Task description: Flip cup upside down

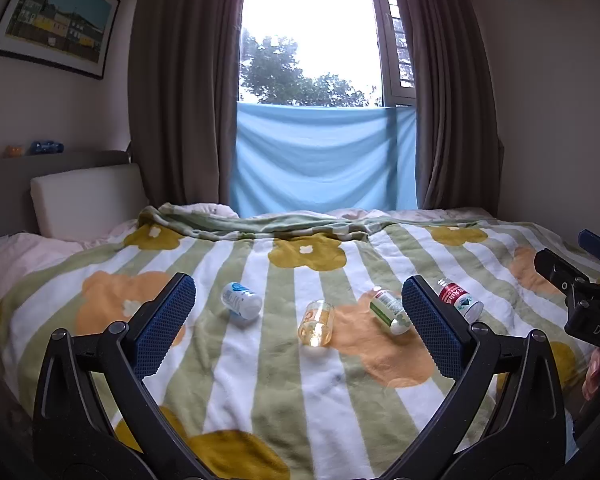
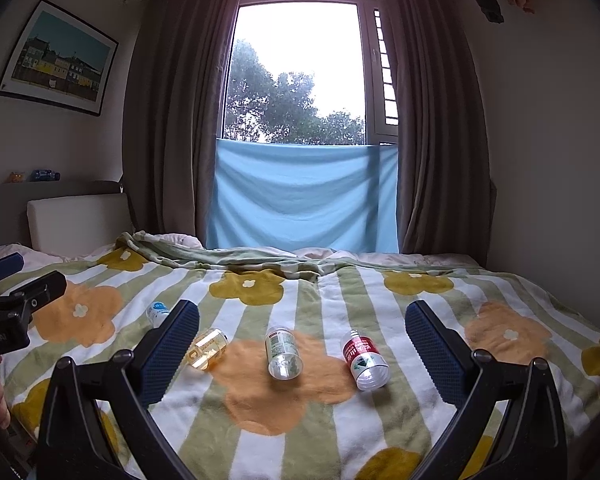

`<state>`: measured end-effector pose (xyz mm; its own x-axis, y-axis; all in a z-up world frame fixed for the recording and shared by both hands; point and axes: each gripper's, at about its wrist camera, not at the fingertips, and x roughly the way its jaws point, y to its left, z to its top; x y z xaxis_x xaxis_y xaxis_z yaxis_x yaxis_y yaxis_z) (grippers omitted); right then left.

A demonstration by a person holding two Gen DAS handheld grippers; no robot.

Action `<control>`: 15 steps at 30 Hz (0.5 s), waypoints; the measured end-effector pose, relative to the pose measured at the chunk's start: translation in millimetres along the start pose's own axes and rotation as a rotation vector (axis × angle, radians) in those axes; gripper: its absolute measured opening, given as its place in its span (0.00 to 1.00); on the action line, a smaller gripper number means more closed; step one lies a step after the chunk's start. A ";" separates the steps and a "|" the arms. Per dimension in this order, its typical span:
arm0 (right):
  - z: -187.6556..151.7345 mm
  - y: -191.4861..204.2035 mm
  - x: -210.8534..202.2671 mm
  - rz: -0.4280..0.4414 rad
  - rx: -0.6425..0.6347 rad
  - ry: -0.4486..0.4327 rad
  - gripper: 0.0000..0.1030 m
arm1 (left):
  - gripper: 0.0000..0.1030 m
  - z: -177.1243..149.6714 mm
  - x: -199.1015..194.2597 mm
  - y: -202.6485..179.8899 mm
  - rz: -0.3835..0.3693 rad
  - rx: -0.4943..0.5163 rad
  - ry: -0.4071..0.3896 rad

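Several small containers lie on their sides in a row on a flowered blanket (image 1: 300,392). From left to right they are a white and blue one (image 1: 241,300), a clear yellow cup (image 1: 317,322), a green-labelled one (image 1: 390,311) and a red-labelled one (image 1: 459,298). The right wrist view shows the same row: blue one (image 2: 157,312), yellow cup (image 2: 206,349), green one (image 2: 283,354), red one (image 2: 364,360). My left gripper (image 1: 299,314) is open and empty, short of the row. My right gripper (image 2: 302,340) is open and empty, short of the row.
The bed runs back to a headboard cushion (image 1: 88,200) at left and a curtained window (image 1: 312,80) with a blue cloth. The right gripper's body (image 1: 580,296) shows at the right edge of the left view. The left gripper's body (image 2: 12,312) shows at the left edge of the right view.
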<state>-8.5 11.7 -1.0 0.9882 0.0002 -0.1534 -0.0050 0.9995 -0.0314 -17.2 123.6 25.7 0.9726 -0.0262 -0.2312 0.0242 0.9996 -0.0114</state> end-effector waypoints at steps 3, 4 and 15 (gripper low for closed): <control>-0.4 0.1 0.0 0.001 0.001 -0.001 1.00 | 1.00 0.5 -1.0 -0.6 0.004 0.002 0.000; -0.3 0.5 -0.1 0.000 0.001 -0.001 1.00 | 1.00 0.6 -1.1 -0.3 0.005 0.003 0.000; -0.1 1.9 -2.7 0.002 0.005 0.005 1.00 | 1.00 -0.2 -1.2 0.7 0.009 -0.001 0.001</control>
<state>-11.3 13.5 -0.8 0.9873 0.0021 -0.1589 -0.0064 0.9996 -0.0266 -18.4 124.3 25.7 0.9724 -0.0170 -0.2326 0.0150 0.9998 -0.0100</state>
